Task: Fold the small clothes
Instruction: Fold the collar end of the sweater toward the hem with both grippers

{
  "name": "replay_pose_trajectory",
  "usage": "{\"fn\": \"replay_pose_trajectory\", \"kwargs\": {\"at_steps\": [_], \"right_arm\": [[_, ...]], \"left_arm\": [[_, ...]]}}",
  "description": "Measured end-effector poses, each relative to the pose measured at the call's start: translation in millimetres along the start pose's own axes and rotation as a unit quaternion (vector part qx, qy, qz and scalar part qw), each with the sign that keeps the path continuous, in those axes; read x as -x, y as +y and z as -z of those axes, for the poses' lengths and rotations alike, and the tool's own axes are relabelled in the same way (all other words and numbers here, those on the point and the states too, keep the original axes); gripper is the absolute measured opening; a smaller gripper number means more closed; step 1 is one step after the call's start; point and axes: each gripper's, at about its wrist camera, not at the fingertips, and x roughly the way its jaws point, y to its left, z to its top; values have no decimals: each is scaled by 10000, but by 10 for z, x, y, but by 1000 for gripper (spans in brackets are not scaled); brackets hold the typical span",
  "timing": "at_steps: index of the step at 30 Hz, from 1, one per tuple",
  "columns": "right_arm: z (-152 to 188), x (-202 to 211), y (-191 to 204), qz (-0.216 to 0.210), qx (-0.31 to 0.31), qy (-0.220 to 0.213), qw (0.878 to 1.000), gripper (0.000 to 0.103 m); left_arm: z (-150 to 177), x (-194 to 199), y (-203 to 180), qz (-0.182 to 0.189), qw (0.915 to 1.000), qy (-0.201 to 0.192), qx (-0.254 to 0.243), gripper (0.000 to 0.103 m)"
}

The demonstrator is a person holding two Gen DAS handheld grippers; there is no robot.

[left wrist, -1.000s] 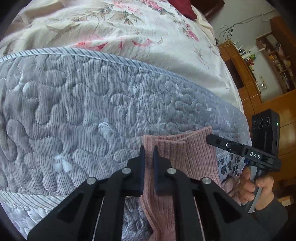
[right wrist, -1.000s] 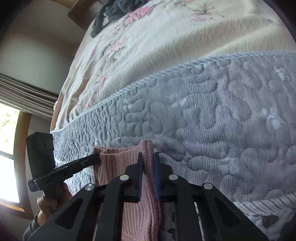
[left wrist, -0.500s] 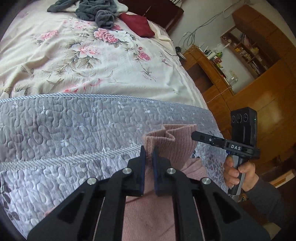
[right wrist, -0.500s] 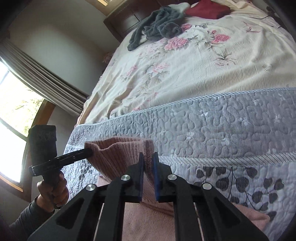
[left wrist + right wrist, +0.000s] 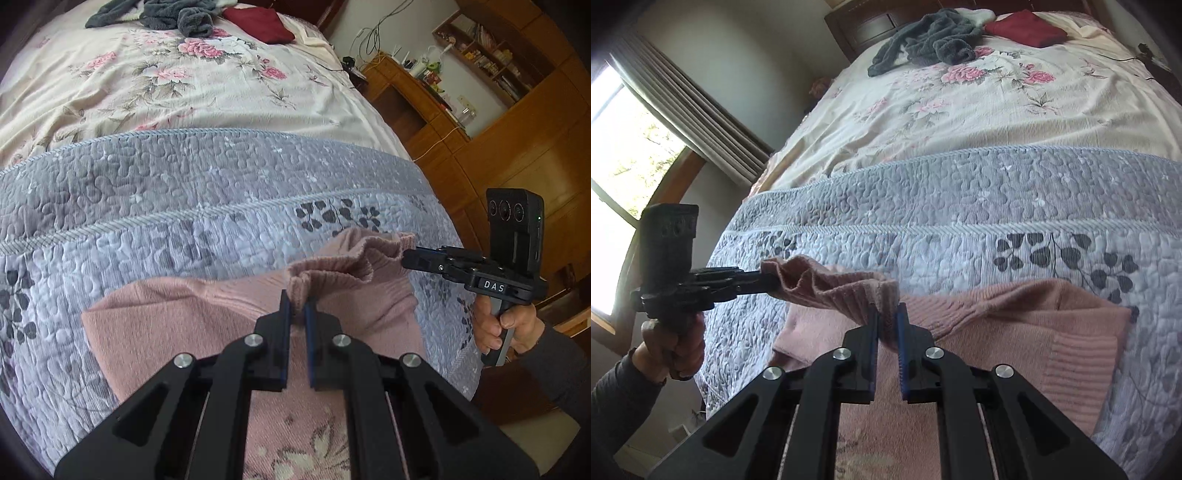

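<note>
While both grippers pinch the ribbed hem of the pink sweater (image 5: 207, 317), its body lies on the near edge of the grey quilt (image 5: 184, 192). From the left wrist, the left gripper (image 5: 296, 301) is clamped on the hem, and the right gripper (image 5: 410, 255) bites the same hem further right, held by a hand (image 5: 506, 328). Only the right wrist view shows the window (image 5: 613, 155), curtain (image 5: 690, 107) and a sleeve cuff (image 5: 1078, 354) at right. Grey clothes (image 5: 931, 40) and a red cloth (image 5: 1027, 27) lie far off on the floral sheet (image 5: 960, 122).

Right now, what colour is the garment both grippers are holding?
Dusty pink ribbed knit sweater; clearest in the right wrist view.
</note>
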Motion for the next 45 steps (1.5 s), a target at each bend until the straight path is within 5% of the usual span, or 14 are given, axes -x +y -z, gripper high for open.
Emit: {"fn": "replay_pose_trajectory", "kwargs": {"at_steps": [8,13,19,23,26,29,31,35,38,42,43,45], "right_arm": [[680,-169,14,172,-84,413,9990,9],[1033,-291,-93,354,-74,938,9949,16],[1003,-72,-203,-112,-615,536,9966,17],[913,-393,-257,-476,-1107,729,9900,17],[971,-627,-283,-596,-1220,915,9865,16],[1104,-785,-388,-250,-1121,1149,9867,10],[1179,-797,-520,-67,-1041,1161,9878,0],[1208,-698,-589,-171,-1186,1062,9871,0],[1164,-622,-506,-436,-1261,884,9871,8],[1183,-725,-619,-134,-1583,1092,9812,4],[1178,-646,-622,-172,-1672,1020,9805,10],[1213,-390,-595,-255,-1742,848,9807,27]], "left_arm": [[669,-326,-50,-417,9967,685,-110,6],[1088,-460,22,-876,9890,1180,-166,19],[998,-63,107,302,9968,312,674,27],[802,-426,12,914,9909,393,908,29],[848,-792,28,838,9891,710,978,27],[1018,-1045,187,257,9892,1065,977,22],[1127,-1072,331,164,9874,1137,1084,4],[1229,-980,412,171,9876,1116,1088,3],[1225,-935,394,212,9885,1074,1041,14],[1233,-856,366,61,9877,1015,1192,34],[1254,-760,338,-30,9882,963,1192,47],[1340,-503,269,-102,9899,761,1192,55]]}}
